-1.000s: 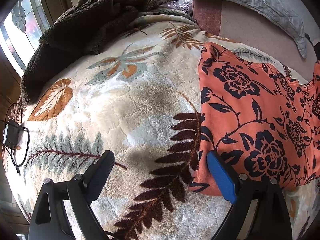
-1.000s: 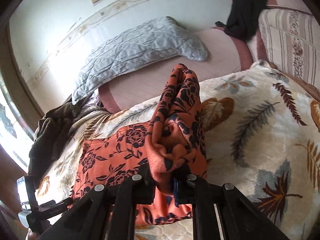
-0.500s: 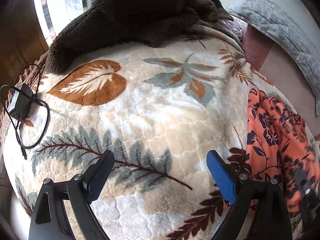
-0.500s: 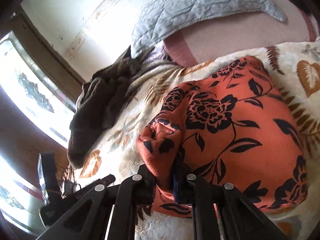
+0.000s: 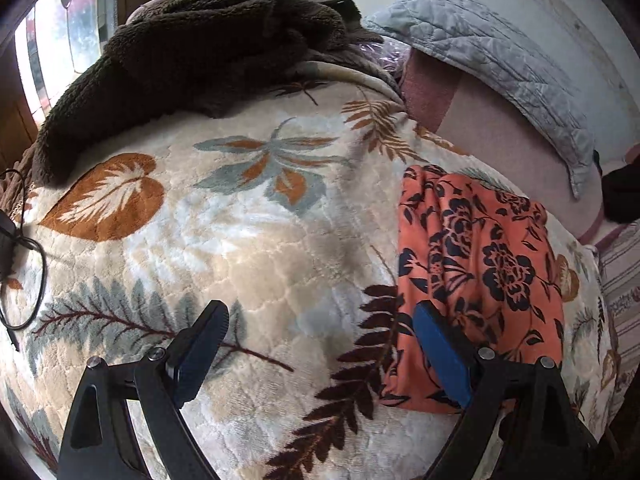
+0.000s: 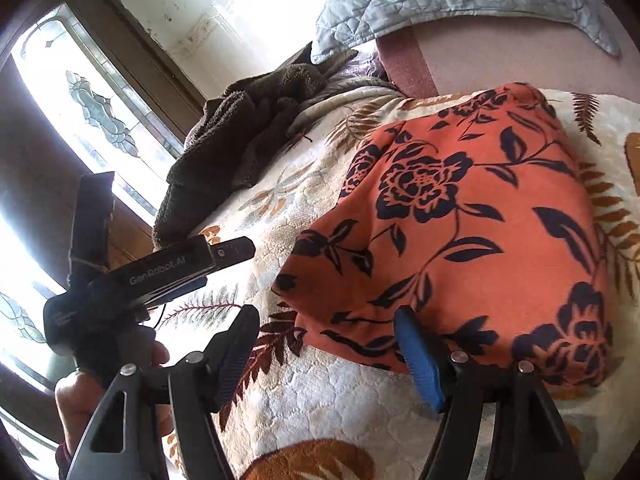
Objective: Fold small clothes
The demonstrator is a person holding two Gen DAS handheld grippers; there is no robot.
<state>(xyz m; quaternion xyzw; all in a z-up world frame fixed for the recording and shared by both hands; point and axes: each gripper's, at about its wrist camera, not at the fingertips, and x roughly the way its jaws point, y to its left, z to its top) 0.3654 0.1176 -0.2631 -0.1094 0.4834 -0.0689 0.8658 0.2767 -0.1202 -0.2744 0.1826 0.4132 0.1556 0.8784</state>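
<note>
An orange garment with black flowers (image 5: 476, 276) lies folded on a cream leaf-print blanket (image 5: 240, 240). It also shows in the right wrist view (image 6: 472, 240), lying flat and doubled over. My left gripper (image 5: 320, 340) is open and empty, just left of the garment's near edge, with its right finger (image 5: 440, 356) over the cloth. My right gripper (image 6: 324, 356) is open and empty at the garment's near left corner. The left gripper's body (image 6: 160, 272) shows at the left of the right wrist view.
A dark brown fleece (image 5: 192, 68) is heaped at the far left of the bed. A grey quilted pillow (image 5: 500, 52) lies on a pink sheet (image 5: 492, 132) behind. A black cable and adapter (image 5: 16, 264) lie at the left edge. A window (image 6: 80, 112) is at the left.
My right gripper carried the garment's edge over to the left, laid it down and opened. My left gripper swung left and back; it stayed open.
</note>
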